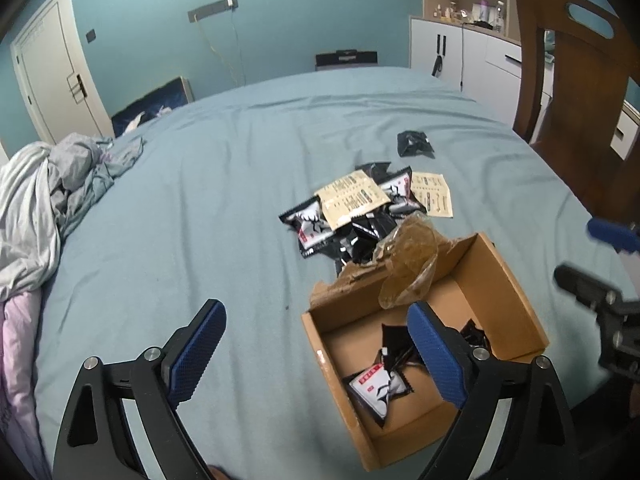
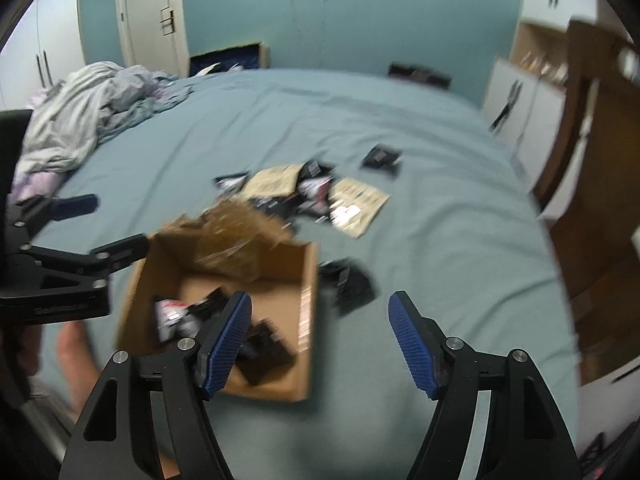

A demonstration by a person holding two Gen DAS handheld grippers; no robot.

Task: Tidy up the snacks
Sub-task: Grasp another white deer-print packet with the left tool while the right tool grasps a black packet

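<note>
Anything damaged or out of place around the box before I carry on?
The cardboard box has a ragged, torn far edge with crumpled brown tape hanging over it. One black packet lies apart from the pile.

Bed [image 1: 208, 168] with blue-grey sheet fills both views. Rumpled grey and lilac bedding [image 1: 52, 196] heaped at its left edge. Brown wooden chair [image 1: 576, 92] stands against the bed's right edge. White door [image 1: 52, 76] in teal wall, far left. White cabinet [image 1: 452, 52] beyond far right corner, small bottles on top.
</note>
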